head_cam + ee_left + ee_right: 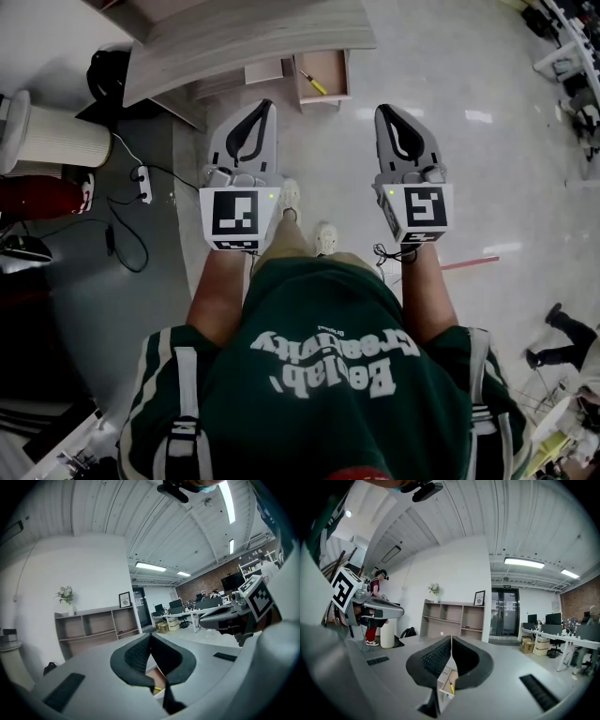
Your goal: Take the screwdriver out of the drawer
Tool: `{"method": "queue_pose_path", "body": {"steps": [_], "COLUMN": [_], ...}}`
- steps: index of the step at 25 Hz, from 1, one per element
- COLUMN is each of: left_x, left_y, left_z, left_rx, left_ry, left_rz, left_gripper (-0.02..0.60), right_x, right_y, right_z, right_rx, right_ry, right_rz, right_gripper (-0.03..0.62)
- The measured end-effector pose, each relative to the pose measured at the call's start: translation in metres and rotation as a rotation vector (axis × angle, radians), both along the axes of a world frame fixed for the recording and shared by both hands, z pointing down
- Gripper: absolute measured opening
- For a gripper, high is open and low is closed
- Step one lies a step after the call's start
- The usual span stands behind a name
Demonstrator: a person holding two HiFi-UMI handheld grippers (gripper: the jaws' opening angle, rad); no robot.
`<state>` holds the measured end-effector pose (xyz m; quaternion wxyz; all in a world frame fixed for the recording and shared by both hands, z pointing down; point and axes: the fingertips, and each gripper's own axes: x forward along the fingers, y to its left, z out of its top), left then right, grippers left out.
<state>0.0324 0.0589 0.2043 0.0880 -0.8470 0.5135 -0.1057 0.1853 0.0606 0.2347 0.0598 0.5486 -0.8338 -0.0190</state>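
One drawer [330, 70] is seen pulled open beneath the pale, wood-grained desk [234, 33]. Its shallow brown box is occupied by the screwdriver [315, 84], whose yellow handle is laid slantwise toward the left wall.

Both grippers are held side by side in front of the person, well apart from the drawer. The left gripper [265, 105] is shown with its jaws pressed together tip to tip and nothing caught between them. The right gripper [385, 111] is closed in the same way and is likewise empty.

In the left gripper view, the black ribbed pads [138, 656] are joined along a thin seam. Through the opening beneath them a part of the drawer [157, 678] and the yellow handle [158, 688] are glimpsed. The same is seen in the right gripper view, where the drawer [453, 676] and the screwdriver [451, 687] are framed under the closed pads [437, 657].

A shelf unit [450, 618] of open square compartments is set against the white wall. A ribbed white cylinder [58, 138] is stood on the grey floor left of the desk.
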Motion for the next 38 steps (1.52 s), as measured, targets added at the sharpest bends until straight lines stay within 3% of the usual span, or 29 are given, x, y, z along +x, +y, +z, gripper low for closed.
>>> {"method": "queue_pose_path", "body": {"steps": [10, 25, 38], "left_x": [-0.027, -0.071, -0.113], "left_y": [-0.072, -0.238, -0.307], "left_z": [0.013, 0.034, 0.064], "left_rx": [-0.011, -0.038, -0.061], "left_ry": [-0.013, -0.016, 0.003], "left_rz": [-0.020, 0.095, 0.161], "left_gripper": [0.017, 0.017, 0.017], "right_x": [-0.022, -0.072, -0.127], "right_y": [-0.063, -0.212, -0.274], "right_z": [0.011, 0.021, 0.047], "right_rx": [-0.025, -0.057, -0.073], "right_ry": [0.019, 0.060, 0.106], "right_rz": [0.013, 0.096, 0.091], "right_gripper": [0.035, 0.035, 0.035]}}
